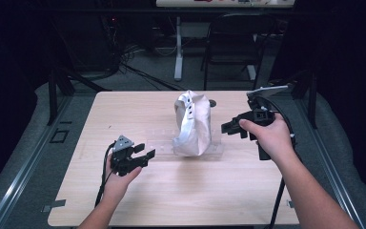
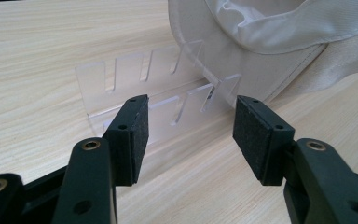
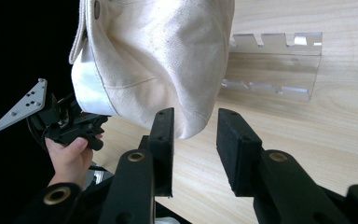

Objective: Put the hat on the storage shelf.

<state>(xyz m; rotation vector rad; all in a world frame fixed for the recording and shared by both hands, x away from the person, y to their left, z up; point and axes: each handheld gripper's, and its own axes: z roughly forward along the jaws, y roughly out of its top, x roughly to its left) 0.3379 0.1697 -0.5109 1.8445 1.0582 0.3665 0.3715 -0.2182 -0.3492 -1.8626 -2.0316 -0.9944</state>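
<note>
Wood is what everything rests on: the pale counter [image 1: 181, 191] carries a clear plastic rack [image 1: 162, 143] with a cream cloth cap [image 1: 190, 125] propped upright on it, and both lie between the two tongs. The cap is the largest risk. It stands tall and soft on a narrow slotted support, just ahead of the right tongs [image 3: 193, 140], whose jaws are apart and empty with the cap's lower edge hanging right in front of them; a pinch taken from there would catch only loose cloth, so I judge the cap could sag, fold or tip off the rack toward the left tongs instead of lifting cleanly. Next comes the rack itself. It looks light and slick, and nothing appears to hold it down, so a sideways pull on the cap could drag it across the counter or topple it. The left tongs [image 2: 189, 135] are also apart and hold nothing, with the rack's near end just ahead of the pads and the cap beyond it to one side; closing there on thin, clear plastic may let it slip out or skate away, since the edges are hard to see against the wood. Smallest, the cable [image 1: 104, 176] trailing behind the left tongs could snag if that hand swings wide.
</note>
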